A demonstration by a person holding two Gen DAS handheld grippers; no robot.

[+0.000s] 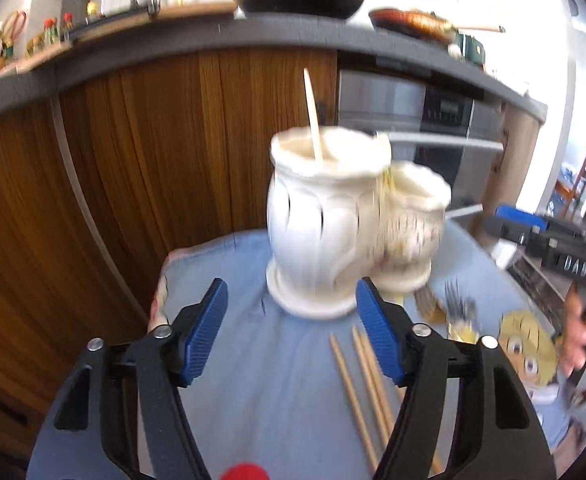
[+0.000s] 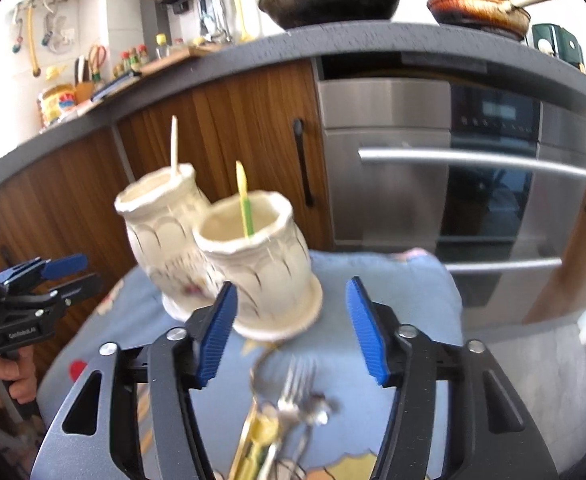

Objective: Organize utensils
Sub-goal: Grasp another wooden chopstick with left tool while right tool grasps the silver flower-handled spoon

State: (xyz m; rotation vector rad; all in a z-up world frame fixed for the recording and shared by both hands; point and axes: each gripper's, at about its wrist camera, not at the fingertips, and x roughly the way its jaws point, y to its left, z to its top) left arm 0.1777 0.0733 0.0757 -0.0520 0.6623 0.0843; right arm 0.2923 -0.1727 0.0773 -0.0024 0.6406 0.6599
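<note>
Two holders [image 2: 213,256] stand side by side on the cloth [image 2: 393,280], chopsticks [image 1: 361,380] and forks [image 2: 297,392] lying before them.

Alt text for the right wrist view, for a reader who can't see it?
The open right gripper points at two cream ceramic holders on a blue cloth, each holding one utensil. Forks lie loose just below the gripper; kitchen cabinets stand behind.
</note>
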